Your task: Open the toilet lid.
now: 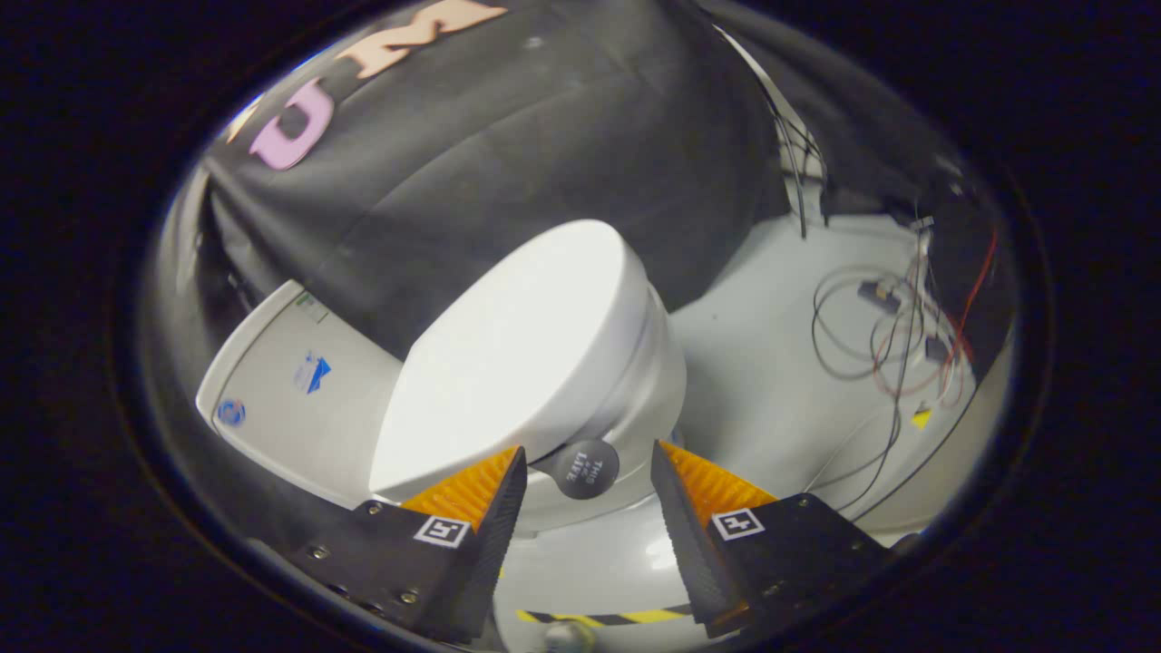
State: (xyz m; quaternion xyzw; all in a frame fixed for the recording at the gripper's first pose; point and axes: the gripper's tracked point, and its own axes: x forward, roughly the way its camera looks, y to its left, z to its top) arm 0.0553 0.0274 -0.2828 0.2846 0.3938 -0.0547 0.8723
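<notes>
A: Gripper (588, 472) pose?

B: Tilted, aimed down at the toilet; fingers spread wide at bottom centre, gripping nothing.

A: Toilet lid (512, 354)?

B: Mid-frame, white, slanting from lower left up to centre. Looks down on the seat. A round dark tab (586, 468) at its front edge sits between the fingertips; contact unclear.

A: Surroundings?

B: Tank (290, 390) at left, loose cables (893, 340) on grey floor (771, 363) at right.

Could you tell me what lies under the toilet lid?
The closed lid covers the bowl; its inside is hidden. A round dark tab sticks out below, between the open fingers.
</notes>
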